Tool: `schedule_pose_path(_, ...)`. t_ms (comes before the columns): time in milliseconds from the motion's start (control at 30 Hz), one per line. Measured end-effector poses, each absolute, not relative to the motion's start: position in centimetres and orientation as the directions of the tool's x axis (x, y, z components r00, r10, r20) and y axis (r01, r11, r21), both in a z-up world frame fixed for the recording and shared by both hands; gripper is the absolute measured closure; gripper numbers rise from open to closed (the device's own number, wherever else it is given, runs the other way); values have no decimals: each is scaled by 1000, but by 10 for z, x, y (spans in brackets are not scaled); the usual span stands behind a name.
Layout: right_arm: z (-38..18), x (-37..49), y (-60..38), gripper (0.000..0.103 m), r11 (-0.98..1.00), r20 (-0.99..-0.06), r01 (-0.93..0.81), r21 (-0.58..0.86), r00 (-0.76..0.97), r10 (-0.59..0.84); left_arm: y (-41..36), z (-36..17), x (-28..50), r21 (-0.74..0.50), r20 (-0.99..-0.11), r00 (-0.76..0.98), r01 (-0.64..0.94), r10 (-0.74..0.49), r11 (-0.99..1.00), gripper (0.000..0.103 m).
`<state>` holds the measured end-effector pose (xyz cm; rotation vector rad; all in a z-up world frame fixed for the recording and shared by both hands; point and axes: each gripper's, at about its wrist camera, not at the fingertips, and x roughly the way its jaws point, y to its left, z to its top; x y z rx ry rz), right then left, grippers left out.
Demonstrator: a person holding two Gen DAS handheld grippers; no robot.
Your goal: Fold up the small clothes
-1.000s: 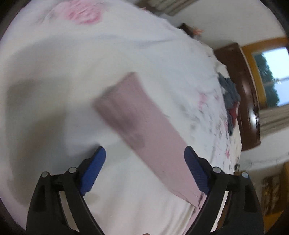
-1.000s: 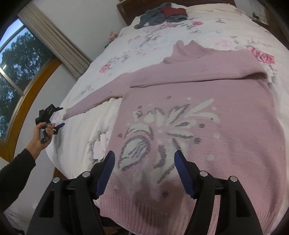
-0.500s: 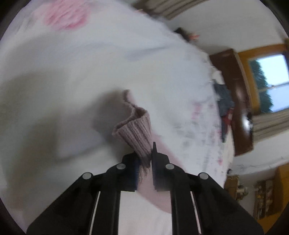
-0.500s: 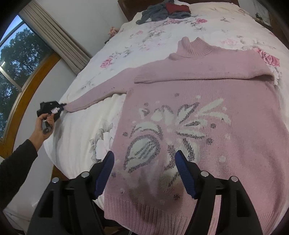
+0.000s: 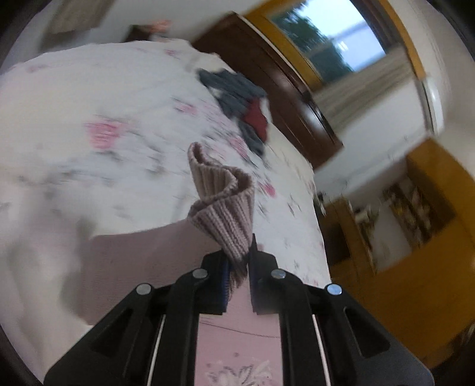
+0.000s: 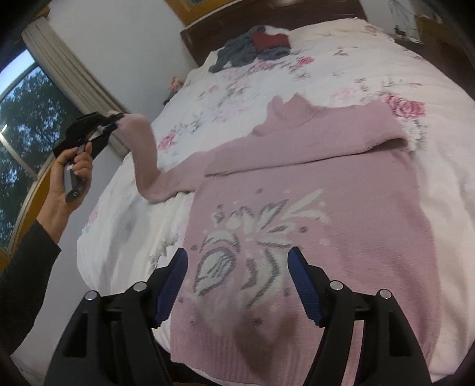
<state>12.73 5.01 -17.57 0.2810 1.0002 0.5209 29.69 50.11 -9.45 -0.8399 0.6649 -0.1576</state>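
A pink knitted sweater [image 6: 311, 190] with a white and grey flower pattern lies flat on the floral bedspread [image 6: 297, 77]. Its right sleeve [image 6: 341, 133] is folded across the chest. My left gripper [image 5: 237, 261] is shut on the ribbed cuff [image 5: 225, 207] of the left sleeve [image 6: 145, 160], which it holds lifted above the bed's left side. In the right wrist view that left gripper [image 6: 114, 124] shows in a person's hand [image 6: 71, 175]. My right gripper [image 6: 237, 267] hovers open over the sweater's lower front, holding nothing.
A heap of grey and dark red clothes [image 6: 252, 47] lies near the dark wooden headboard [image 6: 267, 20]. A window with curtains [image 6: 65, 68] is on the left. Wooden furniture [image 5: 415, 222] stands past the bed's far side.
My left gripper shut on the sleeve cuff and lifted it up off the bed, swinging toward the sweater's body. The right gripper stayed open and moved slightly closer to the sweater.
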Motion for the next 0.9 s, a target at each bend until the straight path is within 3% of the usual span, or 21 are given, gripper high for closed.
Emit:
schedule_pose_path(200,-178,139,10,32,853,-713,-218,474,473,517,383,-131,350,-682,-564,677,-59,-472,729,95)
schedule_pose_path(533,-206,183,-29,31,867,-747,-155,474,450,489,247,-262,398,-567,-741,450,-23,-498,823,92)
schedule_pose_path(633,-212,209,-34,27,847,-745,-133,514,421,518,237,-291,407,-558,-773,379,-24,-509,830,80)
schedule_pose_path(667,-215,223,-37,26,831,-739,-118,543,402,541,238,-294,408,-561,-774,371,-24,-513,828,66)
schedule_pose_path(700,-216,234,-38,25,820,-734,-107,563,393,555,242,-295,403,-567,-767,379,-24,-518,823,43)
schedule_pose_path(733,-217,246,-39,25,808,-727,-94,581,387,568,248,-292,398,-572,-758,397,-24,-517,820,35)
schedule_pose_path(833,-228,300,-39,24,715,-663,-44,698,337,668,271,-277,367,-604,-718,438,-5,-541,797,26)
schedule_pose_path(900,-244,331,-33,30,660,-631,-2,751,290,719,288,-268,342,-616,-711,443,-15,-547,788,21)
